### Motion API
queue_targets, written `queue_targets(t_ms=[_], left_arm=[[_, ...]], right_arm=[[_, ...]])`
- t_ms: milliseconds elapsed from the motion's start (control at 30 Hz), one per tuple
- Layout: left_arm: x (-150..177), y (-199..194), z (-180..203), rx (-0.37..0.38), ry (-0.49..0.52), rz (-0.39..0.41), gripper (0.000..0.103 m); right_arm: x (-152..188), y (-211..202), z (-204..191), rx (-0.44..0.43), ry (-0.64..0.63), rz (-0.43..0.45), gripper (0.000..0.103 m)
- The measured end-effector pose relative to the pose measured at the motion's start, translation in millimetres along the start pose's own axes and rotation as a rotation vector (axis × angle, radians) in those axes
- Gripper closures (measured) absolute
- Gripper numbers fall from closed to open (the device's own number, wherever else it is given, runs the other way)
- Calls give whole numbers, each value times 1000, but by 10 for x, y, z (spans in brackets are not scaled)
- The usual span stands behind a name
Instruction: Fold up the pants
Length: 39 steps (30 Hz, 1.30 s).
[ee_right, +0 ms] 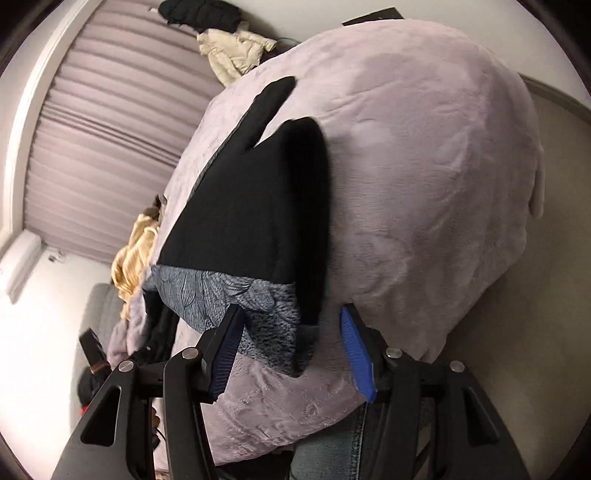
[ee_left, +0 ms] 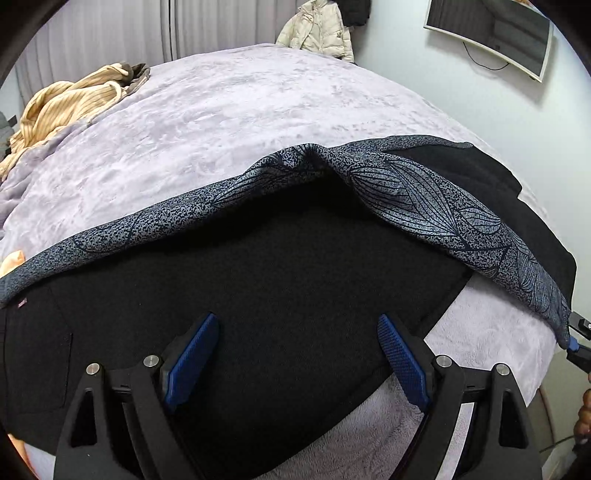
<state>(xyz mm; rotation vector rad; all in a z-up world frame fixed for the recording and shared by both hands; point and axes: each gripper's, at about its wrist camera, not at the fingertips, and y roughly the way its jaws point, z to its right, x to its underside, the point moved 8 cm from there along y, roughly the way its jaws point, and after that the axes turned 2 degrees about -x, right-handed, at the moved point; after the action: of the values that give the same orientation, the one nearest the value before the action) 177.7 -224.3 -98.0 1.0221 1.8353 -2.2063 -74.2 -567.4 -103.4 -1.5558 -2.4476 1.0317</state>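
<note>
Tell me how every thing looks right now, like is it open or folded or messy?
left gripper: open, over the pants.
right gripper: open, at the patterned edge.
black pants: spread flat, patterned lining turned over.
yellow garment: crumpled.
curtains: closed.

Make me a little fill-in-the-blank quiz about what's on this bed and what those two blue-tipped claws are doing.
1. The pants spread on the lilac blanket are ____ in colour.
2. The patterned cloth draped over them shows a ____ print.
3. The left gripper is ____, holding nothing.
4. The wall screen hangs at the upper ____ of the left wrist view.

Missing words: black; leaf; open; right
</note>
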Motion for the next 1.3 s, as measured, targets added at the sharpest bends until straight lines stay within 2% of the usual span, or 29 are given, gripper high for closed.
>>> queue_targets(t_ms=[133,200,233,267,300,333,433,567,700,767,800,900,967,1000,1100,1200,1300], left_arm=[[-30,-42,116,25,24,0,14],[-67,-5,217,22,42,-3,14],[-84,23,290,45,44,-10,14],[-93,40,352,71,39,-18,14],[-109,46,402,82,36,-19,14],[-130,45,466,86,46,-13,14],[-191,49,641,107,88,-15,14],[-405,62,794,105,116,9,14],[-804,76,805,74,96,59,14],[-1060,103,750,58,68,78,14],[-1163,123,718,49,56,85,14],[-1449,215,601,-9,33,103,14],[-1527,256,480,-35,13,93,14],[-1533,270,442,-37,7,88,14],[-1425,274,294,-48,-3,78,14],[-1099,286,30,-57,-31,52,14],[-827,253,-199,-77,-61,29,14]], right_arm=[[21,-33,68,-65,15,-5,44],[46,43,71,-168,47,-53,44],[50,83,44,-226,56,-69,48],[51,94,10,-258,56,-71,67],[35,92,-58,-288,45,-67,80],[5,76,-134,-324,40,-63,87],[-209,-33,-390,-399,21,-25,90],[-677,-159,-762,-438,-57,22,90],[-1272,-104,-1132,-414,-114,72,90],[-1532,57,-1293,-379,-123,78,90],[-1655,182,-1374,-340,-141,77,90],[-1964,600,-1421,-188,-201,62,81],[-2132,930,-1375,-85,-206,36,33],[-2155,1017,-1357,-57,-206,34,30],[-2042,977,-1390,-129,-225,51,30],[-1881,769,-1148,-62,-202,86,31],[-1797,797,-811,-31,-148,46,47]])
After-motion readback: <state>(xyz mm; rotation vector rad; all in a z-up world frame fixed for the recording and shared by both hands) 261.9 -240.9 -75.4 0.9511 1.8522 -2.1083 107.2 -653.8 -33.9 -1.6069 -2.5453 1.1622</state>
